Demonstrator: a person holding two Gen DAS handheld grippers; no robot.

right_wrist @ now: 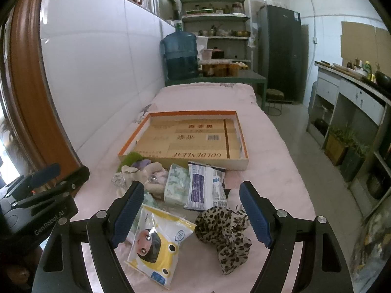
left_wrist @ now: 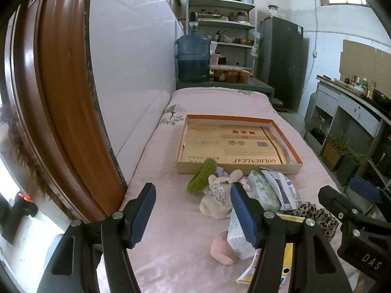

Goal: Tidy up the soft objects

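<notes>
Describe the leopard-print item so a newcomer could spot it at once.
Start at the shallow cardboard box on the pink bed cover. Nearer the cameras lies a pile of soft things; the leopard-print scrunchie sits at its right end, the only spotted, ruffled fabric among plastic-wrapped packs.

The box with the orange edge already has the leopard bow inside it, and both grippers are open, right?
Not quite. The box holds no soft things yet. The leopard bow lies on the pink cover in front of it, between the right gripper's fingers, as the right wrist view shows. Both grippers are open; the left gripper too.
</notes>
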